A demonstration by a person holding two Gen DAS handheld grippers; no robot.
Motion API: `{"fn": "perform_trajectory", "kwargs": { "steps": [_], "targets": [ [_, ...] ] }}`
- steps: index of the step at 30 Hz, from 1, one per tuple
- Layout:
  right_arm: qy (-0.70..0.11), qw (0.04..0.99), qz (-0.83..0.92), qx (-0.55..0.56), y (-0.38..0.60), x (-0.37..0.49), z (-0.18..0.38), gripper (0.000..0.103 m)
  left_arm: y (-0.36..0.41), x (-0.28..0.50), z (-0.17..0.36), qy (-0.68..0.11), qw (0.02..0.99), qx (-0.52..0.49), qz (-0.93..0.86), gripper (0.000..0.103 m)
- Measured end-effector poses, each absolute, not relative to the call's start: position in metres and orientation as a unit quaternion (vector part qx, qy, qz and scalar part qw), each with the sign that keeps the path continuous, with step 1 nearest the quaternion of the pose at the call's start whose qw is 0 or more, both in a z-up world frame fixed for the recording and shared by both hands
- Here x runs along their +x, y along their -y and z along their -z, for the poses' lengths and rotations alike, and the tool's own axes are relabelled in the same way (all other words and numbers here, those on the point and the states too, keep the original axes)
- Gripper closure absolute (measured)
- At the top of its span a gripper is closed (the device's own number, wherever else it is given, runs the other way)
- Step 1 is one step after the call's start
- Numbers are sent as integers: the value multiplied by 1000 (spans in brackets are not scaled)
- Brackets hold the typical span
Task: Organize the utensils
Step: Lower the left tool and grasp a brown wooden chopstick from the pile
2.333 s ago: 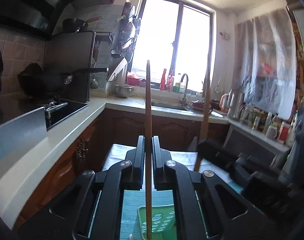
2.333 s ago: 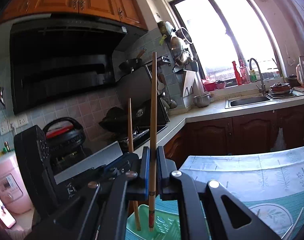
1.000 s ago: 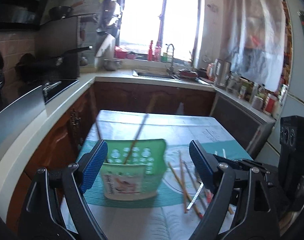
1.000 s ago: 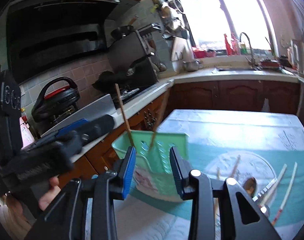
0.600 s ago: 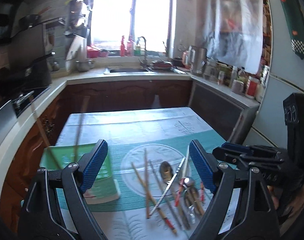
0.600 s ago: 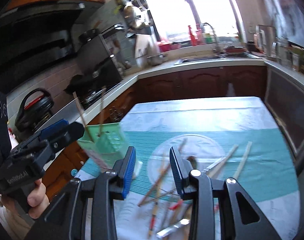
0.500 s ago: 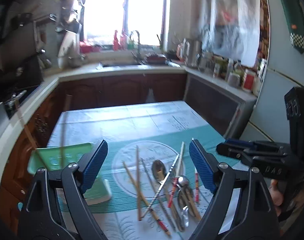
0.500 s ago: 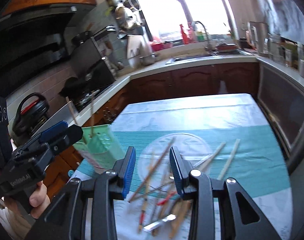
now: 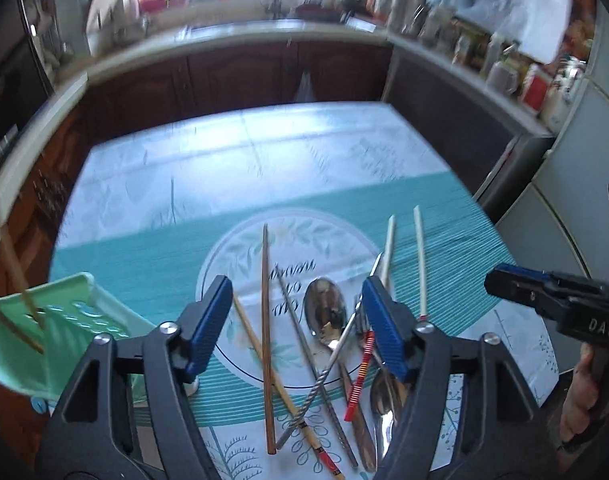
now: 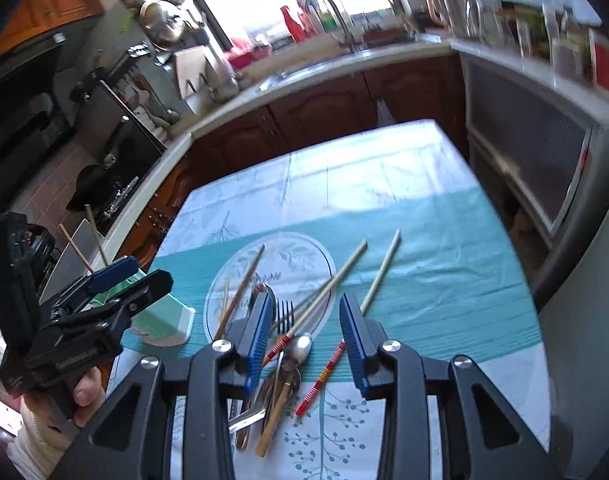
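- The left gripper (image 9: 294, 320) hangs over the table with its blue-padded fingers (image 9: 208, 322) spread wide and nothing between them.
- The right gripper (image 10: 306, 334) is also parted, less widely, and holds nothing; it hovers above the heap of cutlery.
- The utensils lie loose on the teal tablecloth (image 9: 152, 264): a dark brown chopstick (image 9: 266, 340) running lengthwise, a lighter one (image 9: 264, 364) crossing under it, a steel spoon (image 9: 324, 312), and a twisted metal rod (image 9: 328, 364) slanting across the spoon.
- A red-and-yellow striped chopstick (image 10: 320, 378) lies between the right gripper's fingers in its own view, beside a second spoon (image 10: 298, 350) and a fork (image 10: 283, 310).
- Two pale chopsticks (image 10: 378, 274) lie further out, side by side and apart from the heap.
- The green basket (image 9: 60, 344) stands at the table's left edge, with two wooden chopsticks (image 9: 14, 276) leaning upright inside it.
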State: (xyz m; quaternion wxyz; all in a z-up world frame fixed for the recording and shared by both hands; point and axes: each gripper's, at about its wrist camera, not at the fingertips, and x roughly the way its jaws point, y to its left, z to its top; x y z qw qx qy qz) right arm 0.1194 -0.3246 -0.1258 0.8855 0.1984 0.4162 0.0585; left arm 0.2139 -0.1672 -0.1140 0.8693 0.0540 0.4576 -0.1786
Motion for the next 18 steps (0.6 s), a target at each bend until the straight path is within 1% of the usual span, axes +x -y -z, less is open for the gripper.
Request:
{"fn": "perform_trajectory", "kwargs": {
  "steps": [2, 4, 7, 9, 13, 15, 18],
  "targets": [
    [-442, 867, -64, 220, 327, 133, 138, 75, 164, 231, 126, -490, 856, 51, 160, 44],
    [-463, 851, -65, 238, 328, 143, 149, 76, 162, 244, 137, -512, 844, 48, 151, 48],
    [-498, 822, -61, 269, 327, 161, 164, 81, 162, 259, 152, -536, 831, 60, 135, 54],
    [-518, 805, -54, 286, 327, 173, 174, 81, 158, 265, 162, -551, 822, 65, 129, 61],
    [-543, 786, -42, 294, 323, 189, 184, 81, 149, 272, 186, -576, 805, 67, 124, 66],
    [-557, 777, -32, 293, 321, 198, 190, 81, 148, 275, 193, -584, 800, 69, 123, 73],
    [-577, 764, -14, 289, 319, 207, 199, 81, 149, 283, 203, -594, 792, 68, 124, 77]
  ]
}}
